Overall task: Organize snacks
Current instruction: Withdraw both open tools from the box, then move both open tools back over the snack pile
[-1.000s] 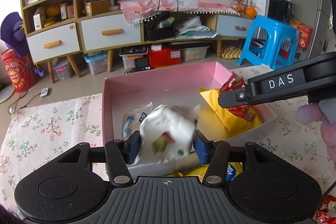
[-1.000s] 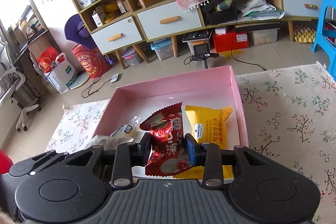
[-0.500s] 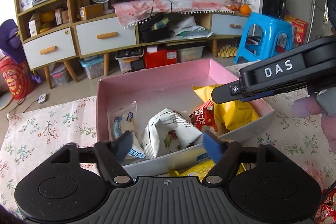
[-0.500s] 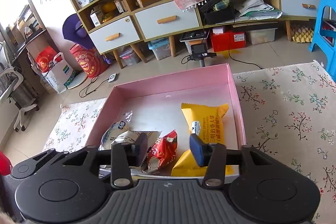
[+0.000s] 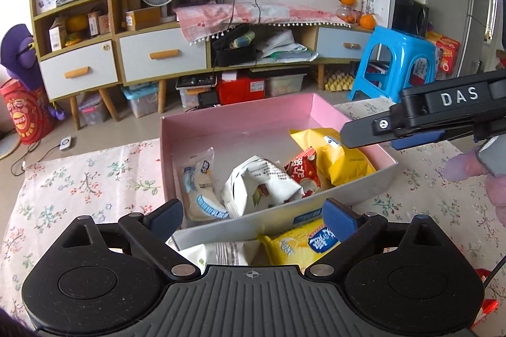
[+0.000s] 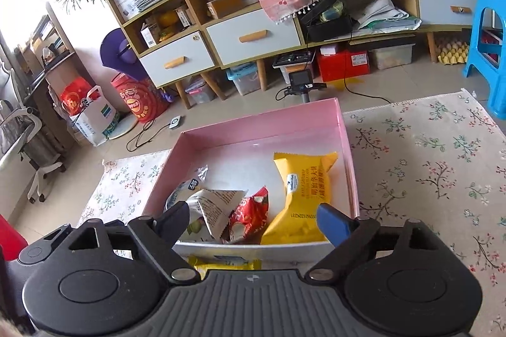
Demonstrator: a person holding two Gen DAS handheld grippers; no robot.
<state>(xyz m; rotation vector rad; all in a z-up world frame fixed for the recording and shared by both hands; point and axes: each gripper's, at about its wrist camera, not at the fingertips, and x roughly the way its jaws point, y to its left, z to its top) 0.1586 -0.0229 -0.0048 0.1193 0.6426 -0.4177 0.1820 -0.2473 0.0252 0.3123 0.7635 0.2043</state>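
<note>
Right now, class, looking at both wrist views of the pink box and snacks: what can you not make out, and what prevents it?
- Yellow packet outside the pink box, left view: the left gripper body covers its lower part.
- White packet beside it: mostly hidden the same way.
- Red packet, right view: lower end behind the box's near wall.
- Small print on the big yellow packet: too small to read.

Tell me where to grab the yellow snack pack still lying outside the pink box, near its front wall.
Judging from the left wrist view, the yellow snack pack lies flat on the floral cloth, just in front of the pink box. Come from above with the left gripper, whose jaws are opening and empty, and pinch across its puffy middle; the fingers already straddle it. Its near edge is hidden.
</note>
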